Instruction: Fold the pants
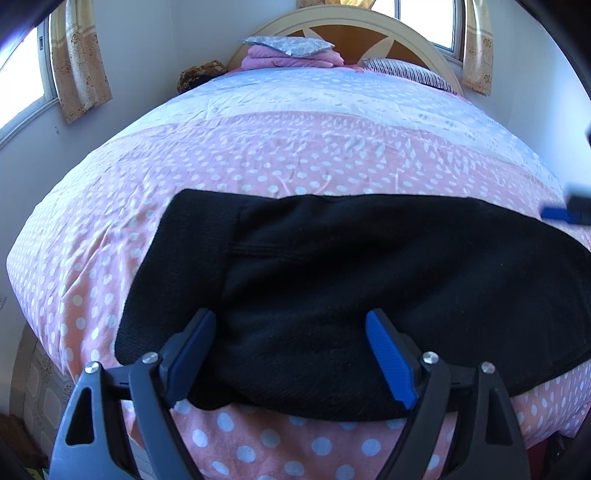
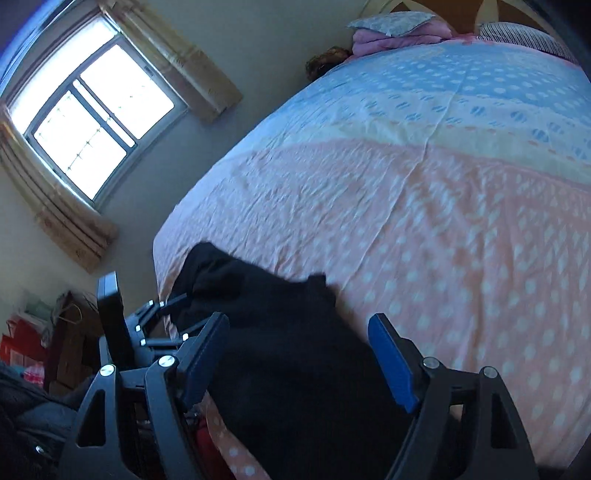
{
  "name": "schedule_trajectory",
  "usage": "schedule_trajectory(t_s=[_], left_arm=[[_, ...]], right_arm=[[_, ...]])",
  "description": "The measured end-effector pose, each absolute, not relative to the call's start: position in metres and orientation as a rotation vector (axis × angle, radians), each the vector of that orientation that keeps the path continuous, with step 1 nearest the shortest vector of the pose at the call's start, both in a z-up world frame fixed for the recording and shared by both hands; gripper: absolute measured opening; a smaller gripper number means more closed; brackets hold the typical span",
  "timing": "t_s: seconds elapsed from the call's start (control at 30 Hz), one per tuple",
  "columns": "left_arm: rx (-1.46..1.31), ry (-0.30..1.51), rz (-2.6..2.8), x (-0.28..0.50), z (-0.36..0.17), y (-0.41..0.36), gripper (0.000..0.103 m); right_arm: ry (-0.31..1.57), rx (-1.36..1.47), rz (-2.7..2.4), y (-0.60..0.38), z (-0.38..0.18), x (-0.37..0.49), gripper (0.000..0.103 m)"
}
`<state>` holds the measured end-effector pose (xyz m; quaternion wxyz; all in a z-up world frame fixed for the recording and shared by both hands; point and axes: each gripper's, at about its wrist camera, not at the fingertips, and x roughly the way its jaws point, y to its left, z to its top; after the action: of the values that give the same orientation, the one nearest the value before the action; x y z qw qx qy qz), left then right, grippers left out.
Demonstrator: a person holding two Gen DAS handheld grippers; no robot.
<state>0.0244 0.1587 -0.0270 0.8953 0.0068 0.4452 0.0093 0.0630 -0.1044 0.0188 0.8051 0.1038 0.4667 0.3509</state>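
Blue-padded fingers (image 1: pixel 388 362) of the left gripper (image 1: pixel 291 358) fill the bottom of the left wrist view, spread wide with nothing clamped; the black pants (image 1: pixel 332 280) lie between and beyond them on the bed (image 1: pixel 258 147), and the pads do not press on the cloth as far as I can see. Likely the gripper hangs low over the near edge so it can take that edge for a fold; that is a judgement only.

Across the right wrist view the right gripper (image 2: pixel 299 358) also stands wide apart and holds nothing; the pants (image 2: pixel 295 369) run from 6 o'clock up toward 10 o'clock, ending near the bed's corner; the picture is smeared, so whether the pads brush the cloth I cannot tell.

Already the pants look doubled into one broad dark band, lying flat across the near part of the polka-dot sheet (image 1: pixel 314 450), from 9 o'clock to 3 o'clock in the left view; probably laid close to the bed's edge for easy reach from both sides.

Only the left view shows the whole band at once, with a layer edge at 10 o'clock and a blue tip of the right gripper (image 1: pixel 557 213) at 3 o'clock over the far end; it also shows the headboard (image 1: pixel 332 22) and pillows (image 1: pixel 288 46) at 12 o'clock. Only the right view shows the left gripper's body (image 2: pixel 140 332) at 9 o'clock beside the pants, the window (image 2: pixel 92 118) at 10 o'clock, and clutter (image 2: pixel 26 347) on the floor at 8 o'clock.
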Motion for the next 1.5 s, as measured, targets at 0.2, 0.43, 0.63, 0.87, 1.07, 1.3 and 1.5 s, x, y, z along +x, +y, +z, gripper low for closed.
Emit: schedule_trajectory(t_s=[0.2,0.43,0.63,0.87,1.07,1.3,1.5], left_arm=[[0.025,0.924,0.03,0.026,-0.027,0.156,0.087],[0.012,0.939,0.03,0.027,-0.025,0.158,0.087],[-0.038,0.904,0.071,0.026,-0.009,0.159,0.087],[-0.017,0.789,-0.019,0.025,0.02,0.121,0.087],[0.011,0.848,-0.058,0.031,0.008,0.101,0.087],[-0.013,0.913,-0.034,0.035,-0.004,0.105,0.087],[-0.004,0.927,-0.032,0.037,-0.012,0.103,0.087]], right_arm=[[0.998,0.287,0.608,-0.184,0.004,0.011,0.079],[1.018,0.527,0.442,-0.31,-0.007,-0.046,0.079],[0.808,0.702,-0.106,-0.461,0.025,-0.13,0.079],[0.545,0.933,-0.444,-0.582,0.025,-0.211,0.079],[0.669,0.946,-0.435,-0.602,-0.019,-0.193,0.079],[0.764,0.601,-0.501,-0.554,-0.013,-0.178,0.061],[0.72,0.464,-0.506,-0.555,-0.006,-0.169,0.061]])
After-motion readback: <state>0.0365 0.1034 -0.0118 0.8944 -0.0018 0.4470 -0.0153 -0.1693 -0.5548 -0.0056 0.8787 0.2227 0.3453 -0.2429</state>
